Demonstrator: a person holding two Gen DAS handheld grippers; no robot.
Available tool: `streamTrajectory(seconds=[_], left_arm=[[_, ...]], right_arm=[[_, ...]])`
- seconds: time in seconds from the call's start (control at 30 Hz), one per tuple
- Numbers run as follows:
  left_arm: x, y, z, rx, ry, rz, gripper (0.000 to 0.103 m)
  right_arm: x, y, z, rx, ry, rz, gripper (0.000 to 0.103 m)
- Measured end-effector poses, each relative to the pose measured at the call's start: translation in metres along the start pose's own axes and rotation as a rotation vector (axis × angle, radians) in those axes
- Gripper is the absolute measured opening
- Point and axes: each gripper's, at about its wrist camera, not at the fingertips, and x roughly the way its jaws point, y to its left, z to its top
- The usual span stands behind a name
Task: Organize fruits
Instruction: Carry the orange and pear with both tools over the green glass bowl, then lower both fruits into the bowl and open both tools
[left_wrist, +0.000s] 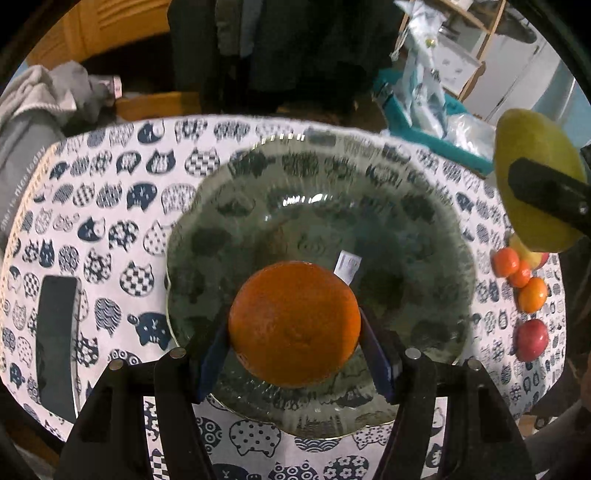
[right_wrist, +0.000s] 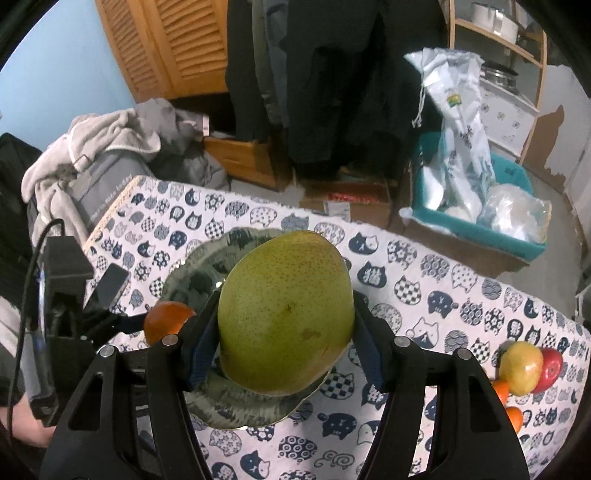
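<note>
The left gripper (left_wrist: 294, 354) is clamped on an orange (left_wrist: 294, 324), held low over the glass plate (left_wrist: 424, 229), presumably so it can be set down there. The right gripper (right_wrist: 285, 332) is clamped on a green mango (right_wrist: 284, 314), carried above the plate's near rim. The remaining fruits (right_wrist: 528, 363) are left grouped on the cat-print tablecloth (right_wrist: 424, 280), well apart from the plate.
</note>
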Motion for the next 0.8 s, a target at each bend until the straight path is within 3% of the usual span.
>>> streamTrajectory(seconds=[0.37, 0.8], left_arm=[[0.04, 0.005, -0.016, -0.015, 0.119, 0.022, 0.068], [0.027, 0.001, -0.015, 0.002, 0.067, 0.041, 0.069]], right_arm=[[0.031, 0.002, -0.011, -0.01, 0.073, 0.021, 0.065], [0.068, 0.009, -0.025, -0.028, 0.176, 0.048, 0.065]])
